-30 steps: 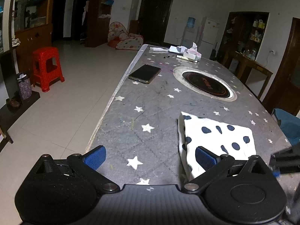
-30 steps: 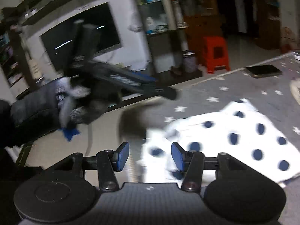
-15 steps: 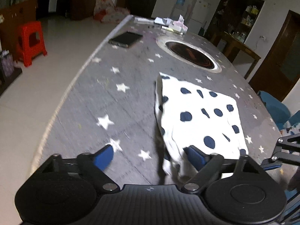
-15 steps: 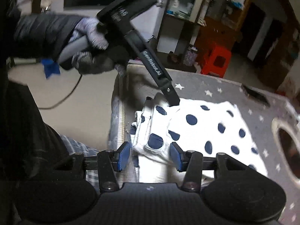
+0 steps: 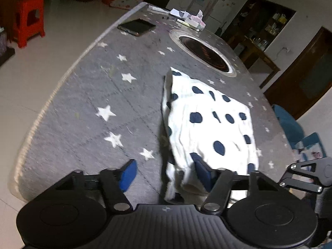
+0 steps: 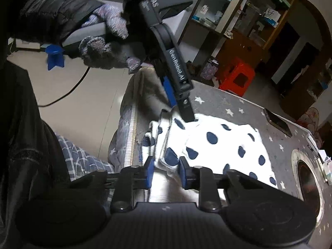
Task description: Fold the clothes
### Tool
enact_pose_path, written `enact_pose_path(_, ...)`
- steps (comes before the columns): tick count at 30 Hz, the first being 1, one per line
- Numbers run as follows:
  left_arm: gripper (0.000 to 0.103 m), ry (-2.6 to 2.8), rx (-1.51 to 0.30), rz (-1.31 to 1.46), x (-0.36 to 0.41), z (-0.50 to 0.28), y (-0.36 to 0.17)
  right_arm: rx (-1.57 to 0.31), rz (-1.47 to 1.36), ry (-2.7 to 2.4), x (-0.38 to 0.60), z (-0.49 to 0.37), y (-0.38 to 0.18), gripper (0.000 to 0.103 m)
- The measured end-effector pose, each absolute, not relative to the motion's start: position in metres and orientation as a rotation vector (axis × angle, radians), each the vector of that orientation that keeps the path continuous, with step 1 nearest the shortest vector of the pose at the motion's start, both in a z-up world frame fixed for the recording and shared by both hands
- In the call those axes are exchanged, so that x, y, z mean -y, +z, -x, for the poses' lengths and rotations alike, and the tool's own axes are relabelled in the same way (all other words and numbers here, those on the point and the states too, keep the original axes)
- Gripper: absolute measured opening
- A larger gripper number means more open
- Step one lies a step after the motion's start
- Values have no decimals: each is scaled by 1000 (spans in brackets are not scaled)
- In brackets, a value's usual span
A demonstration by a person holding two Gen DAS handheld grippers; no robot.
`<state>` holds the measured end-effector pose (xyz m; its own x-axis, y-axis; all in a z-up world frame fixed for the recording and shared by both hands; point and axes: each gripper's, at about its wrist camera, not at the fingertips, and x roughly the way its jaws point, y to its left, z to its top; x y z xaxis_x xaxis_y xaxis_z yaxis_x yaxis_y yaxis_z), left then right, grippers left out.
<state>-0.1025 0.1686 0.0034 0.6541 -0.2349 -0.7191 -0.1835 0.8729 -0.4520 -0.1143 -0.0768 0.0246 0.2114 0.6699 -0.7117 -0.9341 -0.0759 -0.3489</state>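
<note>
1. Two hand-held grippers closing on the polka-dot garment's near edge: left hand-held gripper [image 5: 164,175] half apart, cloth between; right hand-held gripper [image 6: 165,171] nearly together, cloth bunched between.
2. Polka-dot garment [image 5: 209,120] lies partly folded by the tabletop's [image 5: 87,95] near edge.
3. Next: likely pinch firmly, lift, fold toward the far edge.
4. Containers: none visible.

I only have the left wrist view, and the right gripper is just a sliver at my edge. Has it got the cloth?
Observer: The right gripper is closing, with the near edge of the polka-dot cloth bunched between its pads.
Operator: Where is my left tip from that side?
Observer: The left gripper, also closing, has one finger at the cloth's end corner.
Operator: Anything below the table end?
Observer: Blue checked fabric shows just below the table.
</note>
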Motion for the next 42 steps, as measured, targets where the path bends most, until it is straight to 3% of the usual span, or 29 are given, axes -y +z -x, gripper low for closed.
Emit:
enact_pose_path(3,41,-52,-863,565,-171,103,7,-354,910,1365,78,112,30,18)
enact_pose_path(5,40,-63,-852,585,-171,104,12,-338,902,1359,80,112,35,17)
enact_pose_path(11,39,-102,-782,587,-168,111,37,-306,855,1335,96,107,60,15)
enact_pose_path(17,39,-123,-777,548,-158,105,40,-406,858,1345,112,102,31,16)
enact_pose_path(24,39,-194,-709,455,-135,87,60,-473,749,1385,121,91,46,23)
enact_pose_path(32,39,-246,-762,346,-106,69,36,-533,567,1240,121,44,63,28)
enact_pose_path(42,39,-235,-797,335,-109,80,19,-615,513,1054,80,-42,18,35)
